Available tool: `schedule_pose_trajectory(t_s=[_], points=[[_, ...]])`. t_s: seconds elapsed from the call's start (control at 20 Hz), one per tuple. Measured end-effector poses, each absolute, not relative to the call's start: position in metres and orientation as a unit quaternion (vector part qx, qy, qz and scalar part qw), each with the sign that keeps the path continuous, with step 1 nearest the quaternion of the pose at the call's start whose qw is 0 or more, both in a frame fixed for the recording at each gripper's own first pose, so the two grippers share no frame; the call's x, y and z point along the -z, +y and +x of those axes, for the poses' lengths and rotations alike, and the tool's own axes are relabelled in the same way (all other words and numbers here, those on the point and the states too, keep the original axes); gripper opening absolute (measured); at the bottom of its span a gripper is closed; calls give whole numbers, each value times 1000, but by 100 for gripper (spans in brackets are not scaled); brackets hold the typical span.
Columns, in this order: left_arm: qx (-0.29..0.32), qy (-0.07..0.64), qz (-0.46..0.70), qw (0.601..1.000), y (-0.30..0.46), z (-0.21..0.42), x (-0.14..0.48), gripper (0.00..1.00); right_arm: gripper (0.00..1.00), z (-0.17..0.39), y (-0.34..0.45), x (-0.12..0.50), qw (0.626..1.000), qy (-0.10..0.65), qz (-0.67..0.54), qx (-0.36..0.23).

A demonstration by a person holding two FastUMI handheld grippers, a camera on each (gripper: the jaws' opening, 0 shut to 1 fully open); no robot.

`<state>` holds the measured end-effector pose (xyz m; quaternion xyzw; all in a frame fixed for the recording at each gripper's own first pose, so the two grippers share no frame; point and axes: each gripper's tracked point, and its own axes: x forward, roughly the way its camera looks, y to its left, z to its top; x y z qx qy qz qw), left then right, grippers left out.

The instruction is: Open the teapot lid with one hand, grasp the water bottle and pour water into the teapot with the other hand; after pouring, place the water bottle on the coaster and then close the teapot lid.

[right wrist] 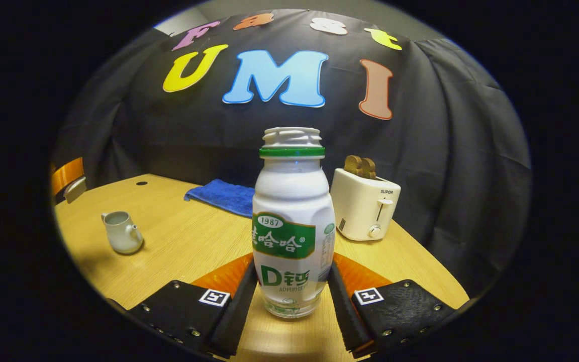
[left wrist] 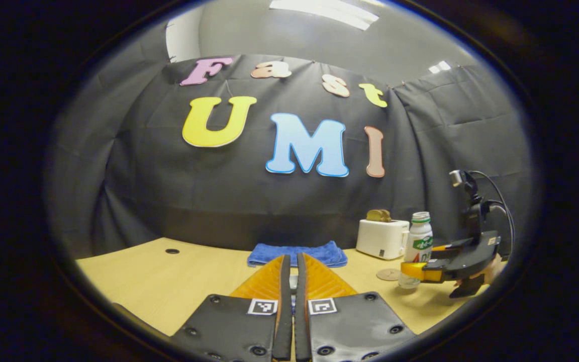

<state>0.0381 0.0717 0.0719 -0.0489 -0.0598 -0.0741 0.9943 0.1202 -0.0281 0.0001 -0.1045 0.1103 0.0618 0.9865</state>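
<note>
- Squeezing unevenly could tip the bottle (right wrist: 292, 221); your right gripper (right wrist: 292, 284) flanks its lower body, contact uncertain.
- It stands upright on the desk (right wrist: 189, 241), mouth up, long axis vertical, coaster (left wrist: 388, 274) just beside.
- Your left gripper (left wrist: 292, 281) is clenched; the teapot (right wrist: 121, 232) sits lidless, well apart.

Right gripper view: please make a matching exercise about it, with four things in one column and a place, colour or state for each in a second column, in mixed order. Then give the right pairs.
Things:
1. water bottle
2. teapot
3. toaster
4. towel

Place, colour or state:
a. blue, lying near the wall
b. upright between the fingers of the right gripper
c. brown slices stick out of its top
d. lid off, top open

Pairs: 1-b, 2-d, 3-c, 4-a
</note>
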Motion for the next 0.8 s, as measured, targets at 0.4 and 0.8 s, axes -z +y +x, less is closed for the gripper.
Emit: schedule_pose_trajectory(t_s=[0.4,0.8], points=[[124,-7,-69,990,50,-33,-28,13,75,105,26,-6,957,92,-264,-83],[135,4,-71,988,52,-91,-12,12,75,116,88,0,924,78,-357,-111]])
